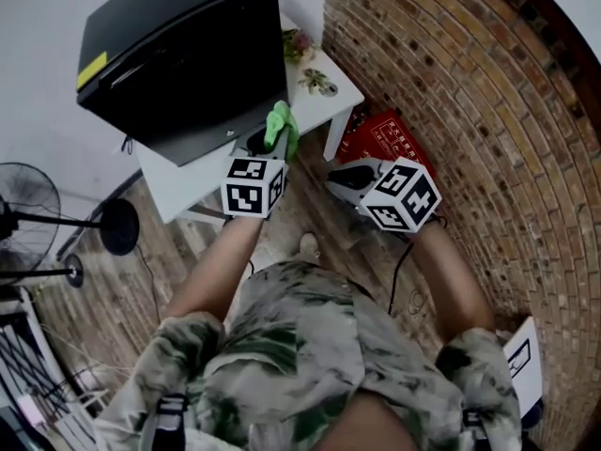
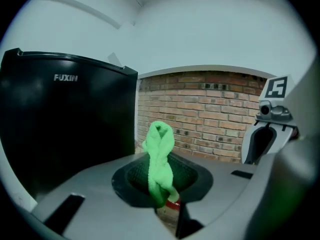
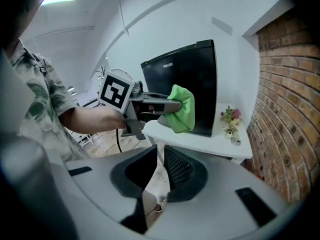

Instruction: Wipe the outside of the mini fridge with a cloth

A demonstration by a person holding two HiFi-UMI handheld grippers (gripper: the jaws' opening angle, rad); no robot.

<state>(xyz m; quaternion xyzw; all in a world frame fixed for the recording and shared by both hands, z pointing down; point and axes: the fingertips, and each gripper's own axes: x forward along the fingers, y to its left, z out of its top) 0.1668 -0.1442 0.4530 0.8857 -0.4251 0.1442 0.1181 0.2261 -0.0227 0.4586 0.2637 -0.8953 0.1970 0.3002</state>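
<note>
The black mini fridge (image 1: 178,50) stands on a low white table (image 1: 188,181) by the brick wall; its dark side fills the left of the left gripper view (image 2: 65,124). My left gripper (image 1: 272,147) is shut on a bunched green cloth (image 1: 283,126), held just off the fridge's near right corner. The cloth (image 2: 160,154) stands up between the jaws of the left gripper (image 2: 161,181). My right gripper (image 1: 338,178) hovers to the right of the table, open and empty (image 3: 159,159). From there I see the cloth (image 3: 181,109) in front of the fridge (image 3: 187,79).
A brick wall (image 1: 460,83) runs along the right. A red box (image 1: 385,139) lies on the floor beside the table. Small flowers (image 3: 231,121) sit on the table's far end. Fans (image 1: 28,209) stand at the left. A cable trails on the wooden floor.
</note>
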